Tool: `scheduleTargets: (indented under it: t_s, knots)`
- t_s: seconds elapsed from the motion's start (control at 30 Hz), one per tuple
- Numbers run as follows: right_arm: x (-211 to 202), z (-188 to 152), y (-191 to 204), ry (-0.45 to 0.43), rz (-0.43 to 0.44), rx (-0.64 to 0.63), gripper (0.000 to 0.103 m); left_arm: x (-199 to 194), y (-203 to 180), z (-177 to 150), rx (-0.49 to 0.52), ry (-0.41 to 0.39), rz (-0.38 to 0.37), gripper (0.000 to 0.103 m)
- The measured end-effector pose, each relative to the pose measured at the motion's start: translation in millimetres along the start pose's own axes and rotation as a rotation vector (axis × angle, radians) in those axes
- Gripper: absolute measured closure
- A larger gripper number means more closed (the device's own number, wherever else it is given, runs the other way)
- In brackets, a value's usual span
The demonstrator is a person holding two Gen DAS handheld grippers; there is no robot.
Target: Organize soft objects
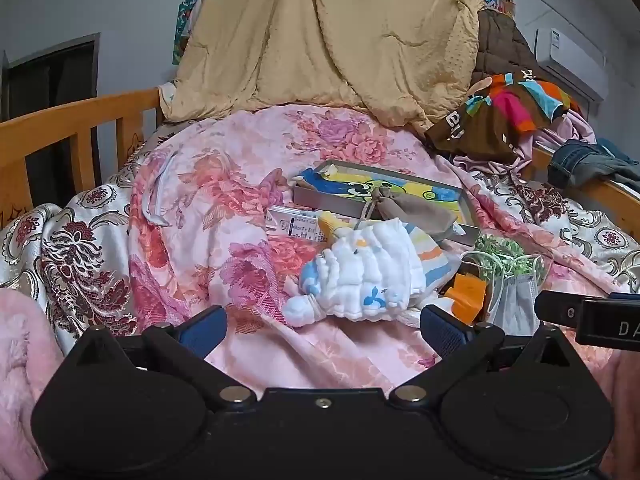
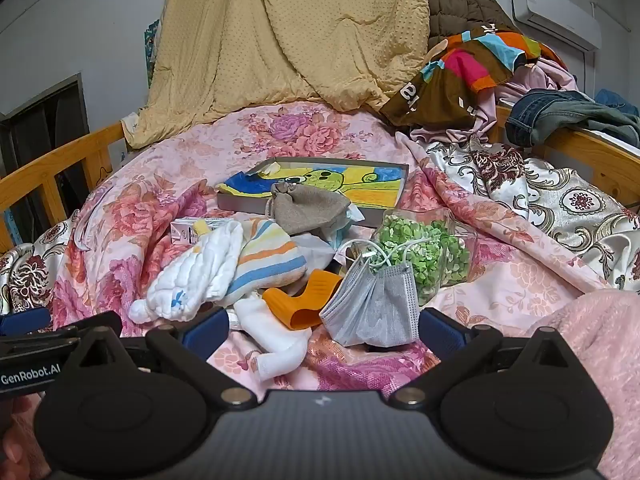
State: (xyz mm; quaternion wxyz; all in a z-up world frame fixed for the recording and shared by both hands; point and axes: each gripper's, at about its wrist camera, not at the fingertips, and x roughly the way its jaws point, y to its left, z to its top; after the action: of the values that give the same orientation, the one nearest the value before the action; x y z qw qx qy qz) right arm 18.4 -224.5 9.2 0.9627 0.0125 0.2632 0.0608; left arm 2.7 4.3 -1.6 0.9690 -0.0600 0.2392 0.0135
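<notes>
Floral bedspread (image 2: 320, 136) holds grey mask (image 2: 372, 308).

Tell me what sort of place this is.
Most likely a bedroom, seen from over a bed. A wooden bed rail runs along the side, a pink flowered bedspread covers the surface, a tan quilt is heaped at the far end, and an air conditioner hangs on the wall.

We note soft, even indoor light in both views; no hard shadows on floral bedspread (image 1: 248, 216). We see only faint shading under cloth pile. Mild sheen on satin quilt (image 2: 560, 200). Strong fisheye bending: wooden bed rail (image 1: 72, 120) curves, dark vignette at upper corners. Centre sharp; edges slightly soft. Colours a little washed, faint compression noise.
</notes>
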Motion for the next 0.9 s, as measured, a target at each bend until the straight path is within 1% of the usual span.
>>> scheduleTargets:
  t_s: [0.33,0.9]
  knots:
    - [-0.4,0.5,-0.1,0.000,0.000,0.000,0.000,-0.1,-3.1,1.5,0.002,-0.002,-0.020,0.001]
    - [0.1,0.3,-0.4,0.000,0.000,0.000,0.000,0.5,-2.2,1.2,0.005,-0.006,-0.019,0.001]
